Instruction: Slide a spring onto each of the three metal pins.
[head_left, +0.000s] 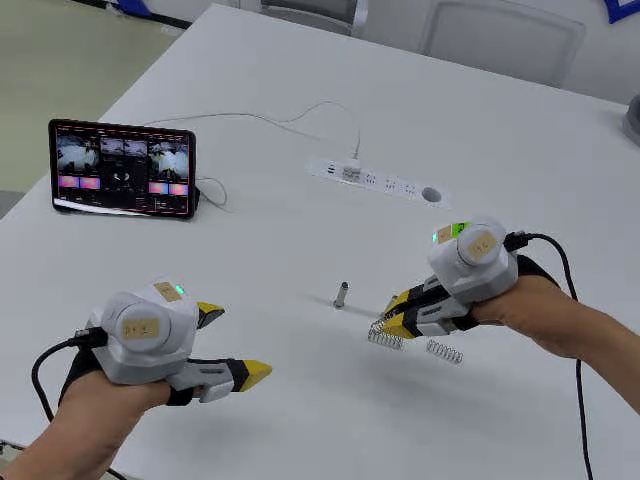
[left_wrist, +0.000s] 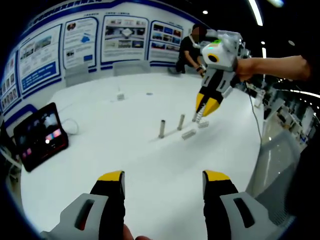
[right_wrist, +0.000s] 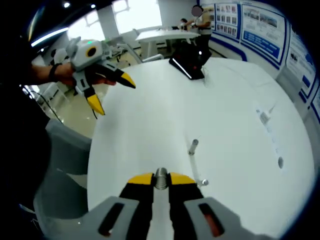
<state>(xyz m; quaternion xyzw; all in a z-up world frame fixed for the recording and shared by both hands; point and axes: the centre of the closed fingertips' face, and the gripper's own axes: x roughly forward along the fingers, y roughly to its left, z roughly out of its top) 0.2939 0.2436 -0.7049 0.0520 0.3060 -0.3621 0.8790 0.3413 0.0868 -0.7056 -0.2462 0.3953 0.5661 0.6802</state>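
- My right gripper (head_left: 385, 323) is clamped on a spring (right_wrist: 160, 177), low over the table (head_left: 300, 140), just right of an upright pin (head_left: 341, 294).
- 2 loose springs lie there: 1 (head_left: 385, 340) under its tips, 1 (head_left: 444, 351) nearby.
- In the left gripper view, a 2nd pin (left_wrist: 181, 122) stands near the 1st.
- My left gripper (head_left: 232, 342) hovers, jaws apart and empty, well left of the pins.

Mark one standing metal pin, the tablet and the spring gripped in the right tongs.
metal pin (head_left: 341, 294): head view, middle of its upright shaft.
tablet (head_left: 122, 168): head view, centre of its lit screen.
spring (right_wrist: 160, 178): right gripper view, the end coil facing the camera.
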